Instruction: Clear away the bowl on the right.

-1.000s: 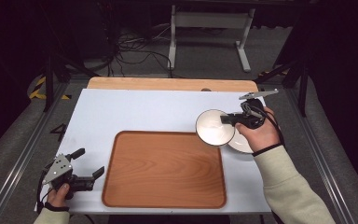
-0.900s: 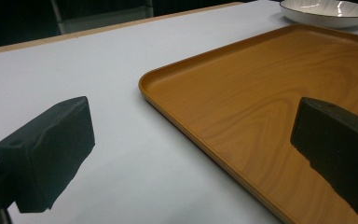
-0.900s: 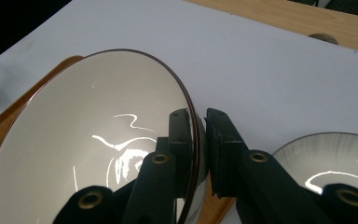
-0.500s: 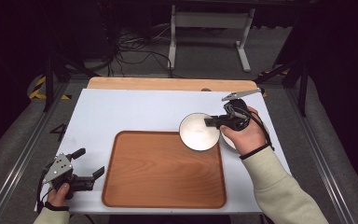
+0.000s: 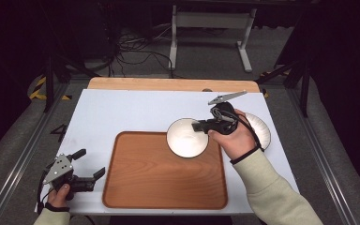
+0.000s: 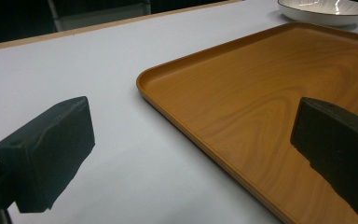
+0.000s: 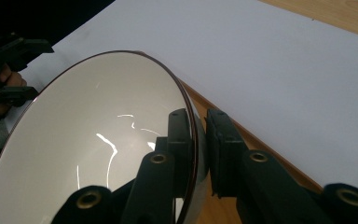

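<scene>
White and glossy, the bowl (image 5: 187,137) we carry is pinched at its rim by the right gripper (image 5: 200,125), one jaw inside the wall and one outside, clamped tight on the thin edge, as the right gripper view shows (image 7: 196,154). It hangs tilted over the far right corner of the tray (image 5: 164,187), not yet set down. We judge the step in hand to be the carry from the stack (image 5: 258,130), which sits on the sheet (image 5: 122,112) just behind the right hand (image 5: 232,138), to the tray. The next move, as we see it, calls for levelling the bowl, lowering it until its foot meets the wood, and only then parting the jaws; a thin, slick rim held at one point could swing or slip. Our left gripper (image 5: 88,165) rests near the tray's left edge with its jaws wide apart and nothing between them. The tray is warm brown wood grain, rectangular with rounded corners and a low raised lip; the sheet is matte white over a pale wooden table (image 5: 168,84).
</scene>
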Demonstrator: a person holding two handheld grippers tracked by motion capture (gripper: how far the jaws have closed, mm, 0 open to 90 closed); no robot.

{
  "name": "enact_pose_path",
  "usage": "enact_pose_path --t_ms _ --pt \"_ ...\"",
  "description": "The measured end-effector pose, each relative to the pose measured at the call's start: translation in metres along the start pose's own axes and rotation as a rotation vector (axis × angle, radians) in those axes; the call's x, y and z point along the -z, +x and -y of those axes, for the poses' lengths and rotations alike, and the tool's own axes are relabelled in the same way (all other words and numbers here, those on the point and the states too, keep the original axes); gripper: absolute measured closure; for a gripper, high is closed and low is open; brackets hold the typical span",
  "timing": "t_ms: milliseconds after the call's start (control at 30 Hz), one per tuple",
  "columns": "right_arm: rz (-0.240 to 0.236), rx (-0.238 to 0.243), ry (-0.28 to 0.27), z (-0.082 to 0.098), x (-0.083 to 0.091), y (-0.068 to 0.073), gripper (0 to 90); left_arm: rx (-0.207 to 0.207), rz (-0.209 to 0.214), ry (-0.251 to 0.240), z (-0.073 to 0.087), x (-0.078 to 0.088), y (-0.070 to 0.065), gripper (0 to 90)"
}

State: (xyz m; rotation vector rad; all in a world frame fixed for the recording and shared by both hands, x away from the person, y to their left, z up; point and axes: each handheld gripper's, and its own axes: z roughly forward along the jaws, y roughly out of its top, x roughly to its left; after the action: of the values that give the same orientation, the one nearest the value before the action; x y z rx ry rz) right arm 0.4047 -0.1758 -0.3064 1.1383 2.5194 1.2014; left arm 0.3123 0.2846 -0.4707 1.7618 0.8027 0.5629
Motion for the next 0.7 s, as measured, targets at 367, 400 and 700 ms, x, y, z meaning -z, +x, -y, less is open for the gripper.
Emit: enact_pose_path --t_ms 367,400,700 --pt "-0.04 -0.015 0.013 0.0 -0.019 0.012 80.4 0.0 0.001 -0.002 0.0 0.0 0.0 0.3" --pt "-0.043 -0.015 0.013 0.0 -0.021 0.013 80.4 0.0 0.001 -0.002 0.0 0.0 0.0 0.3" --pt "-0.062 -0.073 0.024 0.003 -0.033 0.018 79.9 -0.002 0.002 -0.002 0.0 0.0 0.0 0.3"
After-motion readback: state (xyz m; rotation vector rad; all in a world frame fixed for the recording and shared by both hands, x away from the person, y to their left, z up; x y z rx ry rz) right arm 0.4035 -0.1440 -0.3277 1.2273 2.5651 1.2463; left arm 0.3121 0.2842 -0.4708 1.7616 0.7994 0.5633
